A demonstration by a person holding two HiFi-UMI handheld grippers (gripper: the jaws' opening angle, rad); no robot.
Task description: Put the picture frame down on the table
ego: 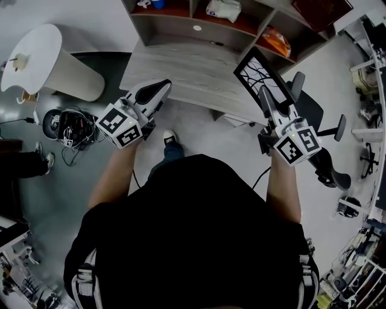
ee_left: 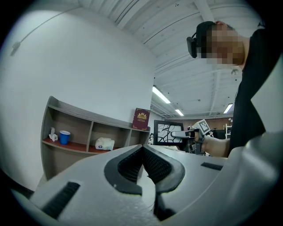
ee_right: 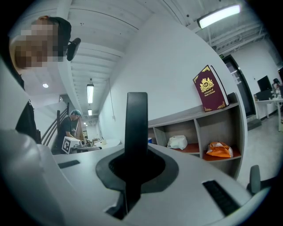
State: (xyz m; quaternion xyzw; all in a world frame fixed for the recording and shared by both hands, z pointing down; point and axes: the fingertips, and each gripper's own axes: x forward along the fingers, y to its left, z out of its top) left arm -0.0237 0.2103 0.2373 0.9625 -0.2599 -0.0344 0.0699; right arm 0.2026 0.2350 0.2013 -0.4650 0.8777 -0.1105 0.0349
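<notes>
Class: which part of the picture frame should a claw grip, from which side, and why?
Its thin black border at the near edge, approached from the person's side, as the right claw does. The picture frame is a flat panel, so jaws span its thickness.

The picture frame [ego: 256, 72] stands between the fingers [ego: 265, 100] of the right gripper [ego: 263, 92], above the tabletop's [ego: 181, 69] near right edge. The left gripper [ego: 161, 86] is well to its left, over the near left corner. Behind the tabletop stands a shelf unit [ego: 192, 7], with a book [ee_right: 208, 88] on top and a cup [ee_left: 64, 137] in its left compartment.
</notes>
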